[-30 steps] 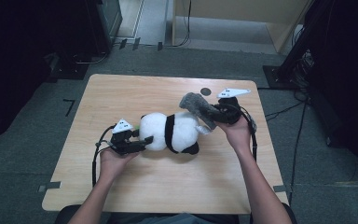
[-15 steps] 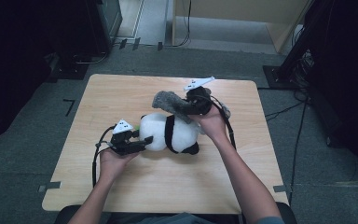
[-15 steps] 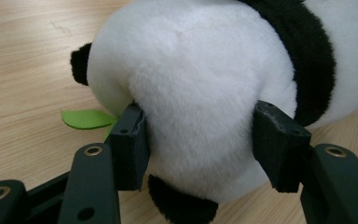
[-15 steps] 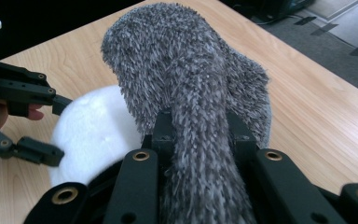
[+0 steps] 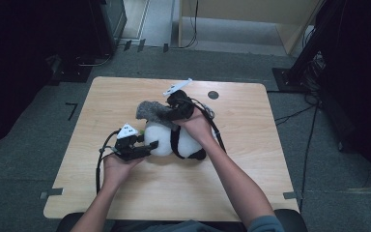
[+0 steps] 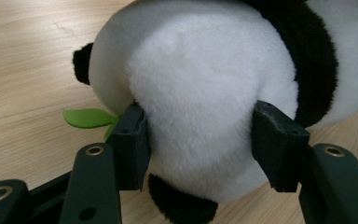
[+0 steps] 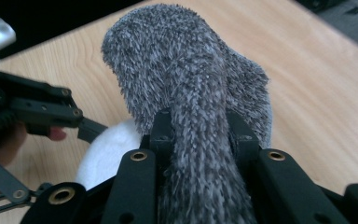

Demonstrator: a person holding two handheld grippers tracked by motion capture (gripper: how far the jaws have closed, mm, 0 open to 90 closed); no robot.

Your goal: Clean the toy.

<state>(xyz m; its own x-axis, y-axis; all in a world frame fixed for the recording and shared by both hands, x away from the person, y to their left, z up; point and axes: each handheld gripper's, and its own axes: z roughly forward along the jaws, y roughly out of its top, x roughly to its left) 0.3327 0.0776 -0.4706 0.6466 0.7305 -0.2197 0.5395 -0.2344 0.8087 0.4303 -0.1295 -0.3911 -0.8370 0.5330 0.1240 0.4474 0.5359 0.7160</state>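
left gripper [image 5: 147,146]: low, level, fingers clamped on panda plush [image 6: 205,88] lying mid-tabletop [image 5: 251,188] | right gripper [image 5: 166,112]: raised over the panda, fingers pinching grey furry cloth [image 7: 191,84]

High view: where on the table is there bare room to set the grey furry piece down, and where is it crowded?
Bare wood lies along the table's near edge between the forearms, at its right side beyond the right gripper, and at the far-left corner. The middle is crowded: the plush panda lies there, gripped by the left gripper, with the grey furry piece just behind it.
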